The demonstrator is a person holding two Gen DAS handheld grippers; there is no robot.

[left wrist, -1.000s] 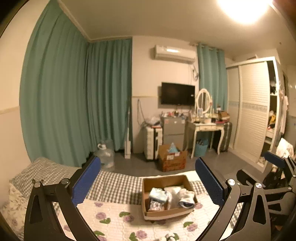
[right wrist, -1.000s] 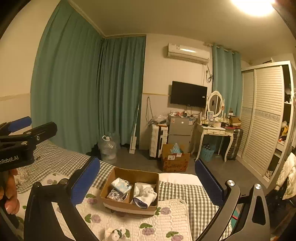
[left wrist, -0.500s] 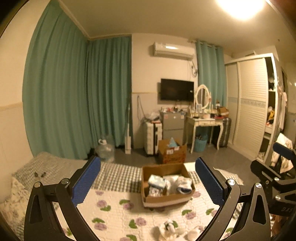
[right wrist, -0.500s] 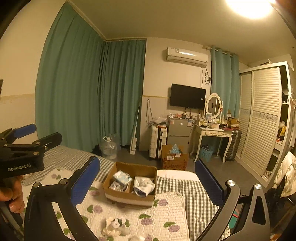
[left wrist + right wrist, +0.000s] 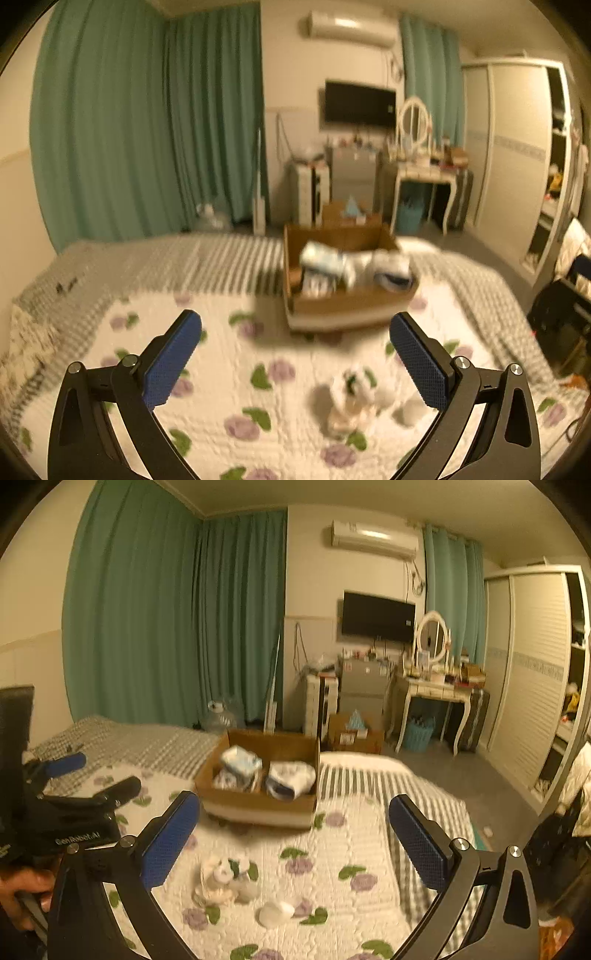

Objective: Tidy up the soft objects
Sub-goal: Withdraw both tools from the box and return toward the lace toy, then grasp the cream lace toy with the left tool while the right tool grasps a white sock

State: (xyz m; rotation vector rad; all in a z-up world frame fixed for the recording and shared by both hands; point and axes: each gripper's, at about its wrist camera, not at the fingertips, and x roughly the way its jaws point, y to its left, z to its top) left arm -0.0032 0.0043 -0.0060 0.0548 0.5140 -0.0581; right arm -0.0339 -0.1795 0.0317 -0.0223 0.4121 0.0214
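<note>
Bed [image 5: 369, 842]: fills the near half of the room, under a white quilt with purple flowers and green leaves; a grey checked blanket [image 5: 155, 742] covers its far side.
Curtains [image 5: 177, 620]: green, hanging floor-length along the far left wall.
Wardrobe [image 5: 532, 672]: white slatted doors, far right.
Box [image 5: 258, 805]: brown cardboard, open-topped, on the quilt at the middle of the bed; its long axis runs left to right across the bed.
In the box: a pale blue and white bundle [image 5: 242, 762] at the left, a white rolled piece with a dark opening [image 5: 291, 779] at the right, that opening pointing toward the near side.
TV [image 5: 378, 617]: dark, on the far wall, right of the curtains.
Left gripper [image 5: 295, 332]: above the quilt, near side, blue pads wide apart with nothing between them. From the right wrist view it shows at the far left [image 5: 92, 779], a hand [image 5: 22, 886] on its handle.
Right gripper [image 5: 293, 812]: also above the quilt, jaws spread wide and empty, aimed at the box.
Soft toy [image 5: 221, 880]: small, cream and white, lying on the quilt near of the box; too blurred to tell which way it points.
White lump [image 5: 276, 912]: just near and right of the toy, on the quilt.
Writing: "GenRobot.AI" in white on the left gripper's body.
</note>
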